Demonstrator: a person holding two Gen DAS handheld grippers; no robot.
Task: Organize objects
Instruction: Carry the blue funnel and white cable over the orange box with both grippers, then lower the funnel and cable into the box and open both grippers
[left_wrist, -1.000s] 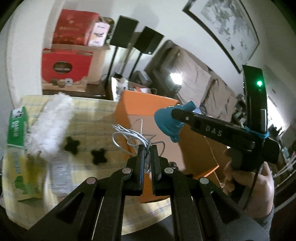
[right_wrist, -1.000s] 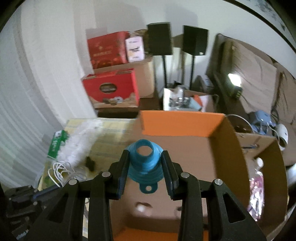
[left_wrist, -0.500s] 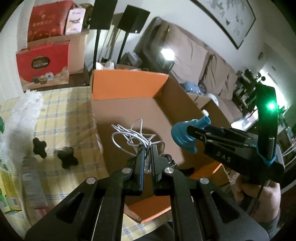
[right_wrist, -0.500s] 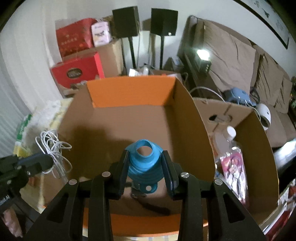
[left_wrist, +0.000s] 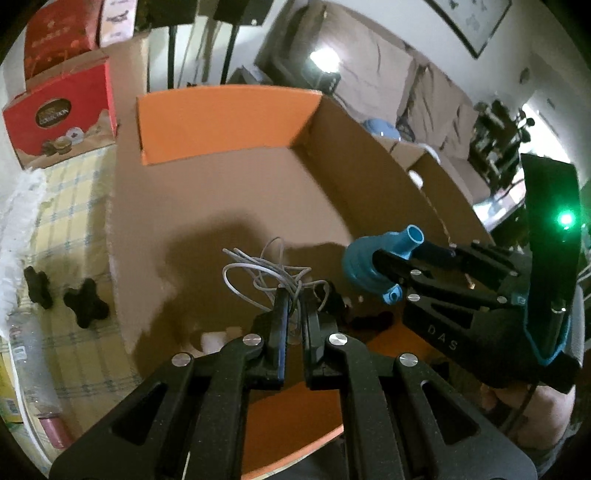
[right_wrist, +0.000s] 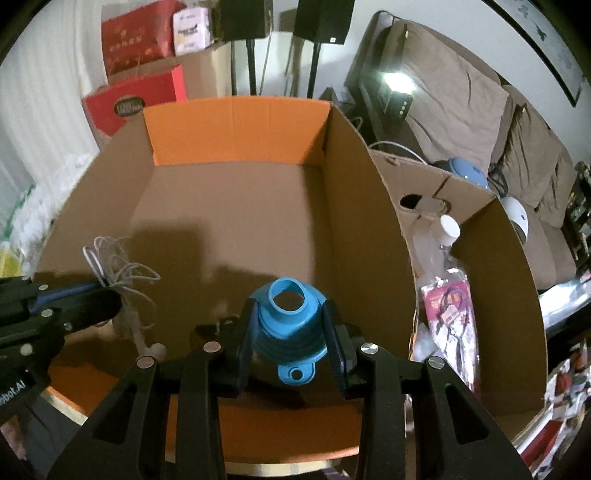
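An open cardboard box (left_wrist: 229, 122) (right_wrist: 236, 129) with orange flaps fills both views. My left gripper (left_wrist: 293, 299) is shut on a bundle of white cable (left_wrist: 258, 273), which hangs over the box's inside; the same cable (right_wrist: 122, 273) shows at the left of the right wrist view. My right gripper (right_wrist: 291, 317) is shut on a blue collapsible funnel (right_wrist: 290, 321), spout end up, held low inside the box. The funnel (left_wrist: 373, 266) and the right gripper appear at the right of the left wrist view. Small dark things lie on the box floor under the grippers.
Two black cross-shaped knobs (left_wrist: 86, 302) lie on the yellow checked tablecloth (left_wrist: 62, 221) left of the box, by a white fluffy duster (left_wrist: 14, 206). A second cardboard box (right_wrist: 480, 280) on the right holds a bottle and a packet. Red boxes (right_wrist: 136, 99) and a sofa (right_wrist: 461, 96) stand behind.
Both grippers have come forward and down, from beside the box to over its inside. The cable and the funnel stay gripped. The box now fills each view.
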